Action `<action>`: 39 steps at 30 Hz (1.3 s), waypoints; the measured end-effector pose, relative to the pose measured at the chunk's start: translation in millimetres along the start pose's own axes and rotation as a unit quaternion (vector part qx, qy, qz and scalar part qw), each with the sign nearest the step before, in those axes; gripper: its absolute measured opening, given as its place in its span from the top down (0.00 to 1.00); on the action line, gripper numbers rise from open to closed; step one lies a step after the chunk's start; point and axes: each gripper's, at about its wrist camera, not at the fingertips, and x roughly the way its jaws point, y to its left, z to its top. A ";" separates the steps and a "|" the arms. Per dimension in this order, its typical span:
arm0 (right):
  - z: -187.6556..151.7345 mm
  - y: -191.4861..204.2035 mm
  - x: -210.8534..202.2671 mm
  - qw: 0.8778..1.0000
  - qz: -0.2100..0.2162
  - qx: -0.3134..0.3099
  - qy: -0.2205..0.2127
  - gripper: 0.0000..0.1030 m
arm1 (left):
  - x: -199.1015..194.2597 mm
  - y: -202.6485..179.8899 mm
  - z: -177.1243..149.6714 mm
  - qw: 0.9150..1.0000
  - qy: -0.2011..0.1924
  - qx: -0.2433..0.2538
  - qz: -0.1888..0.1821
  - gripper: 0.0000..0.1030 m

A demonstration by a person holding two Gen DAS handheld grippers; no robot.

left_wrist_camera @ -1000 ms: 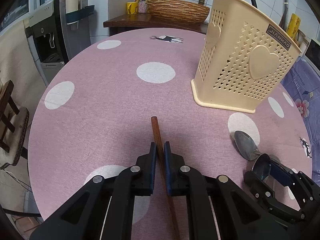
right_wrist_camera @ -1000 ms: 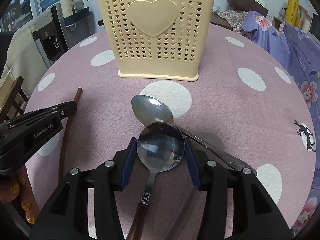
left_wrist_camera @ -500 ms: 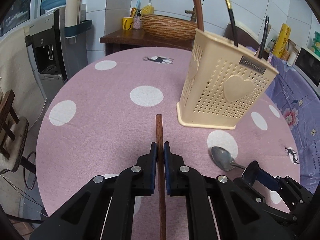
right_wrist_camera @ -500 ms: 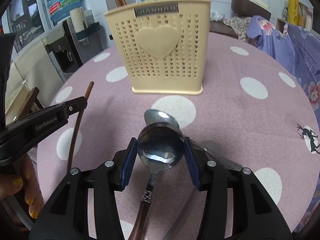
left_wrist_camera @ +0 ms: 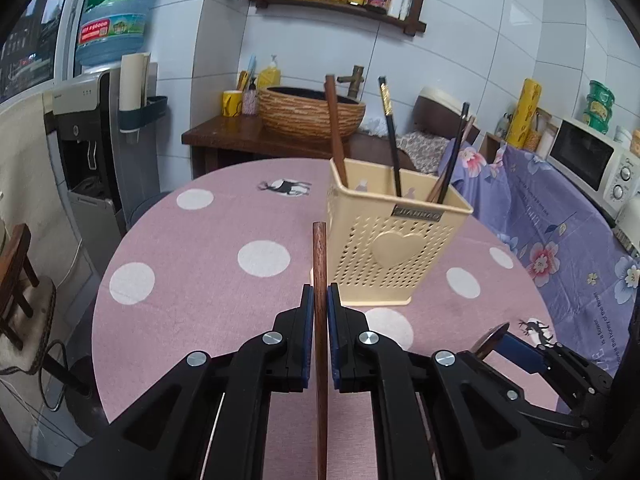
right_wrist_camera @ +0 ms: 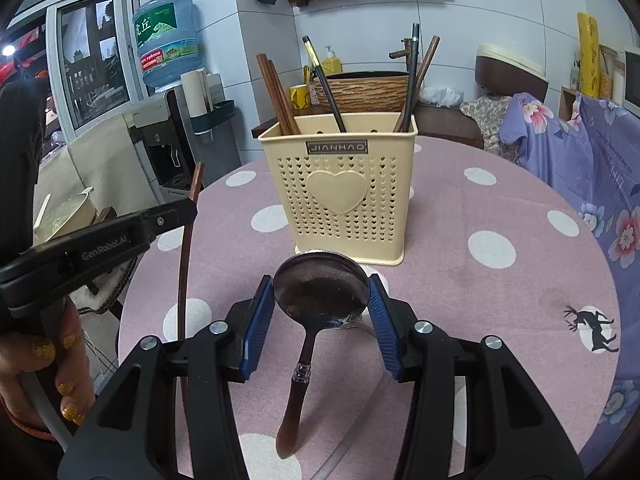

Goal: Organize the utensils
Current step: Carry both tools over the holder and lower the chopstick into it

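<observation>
Both grippers are up above the pink dotted table (left_wrist_camera: 192, 264), each with a utensil in its grip. The left gripper (left_wrist_camera: 319, 304) has its jaws pressed together on a brown wooden chopstick (left_wrist_camera: 319, 264), whose tip pokes forward past the pads. The right gripper (right_wrist_camera: 321, 304) has its blue pads clamped on either side of the bowl of a metal spoon (right_wrist_camera: 320, 288), the dark handle hanging back toward the camera. Straight ahead stands the cream perforated utensil holder (right_wrist_camera: 340, 204), upright on the table, heart on its front. Inside it: brown chopsticks (right_wrist_camera: 276, 92) leaning left, a black chopstick (right_wrist_camera: 326, 84) with a gold tip, and a black and a brown one (right_wrist_camera: 412, 76) leaning in the right corner.
</observation>
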 end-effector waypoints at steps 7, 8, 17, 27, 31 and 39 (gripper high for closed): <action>5.3 1.4 -10.8 1.000 0.001 -0.012 -0.007 0.54 | -14.3 -2.6 6.3 1.000 -0.023 0.004 -0.006 0.92; 5.4 1.2 -11.2 1.000 0.002 -0.012 -0.008 0.54 | -16.3 -2.5 7.3 1.000 -0.028 0.004 -0.007 0.93; 7.6 0.1 -12.5 1.000 0.002 -0.010 -0.010 0.54 | -26.6 -1.9 9.7 0.999 -0.038 0.004 -0.019 0.93; 18.8 0.3 -16.7 1.000 0.005 -0.012 -0.019 0.54 | -32.6 -1.5 17.2 0.998 -0.043 0.001 -0.038 0.93; 34.7 -1.6 -21.3 1.000 0.011 -0.012 -0.026 0.54 | -37.0 -3.5 29.7 0.997 -0.055 -0.004 -0.045 0.93; 115.2 -13.2 -52.8 0.996 0.004 -0.005 -0.083 0.54 | -64.6 -18.6 102.3 0.992 -0.103 -0.007 -0.072 0.93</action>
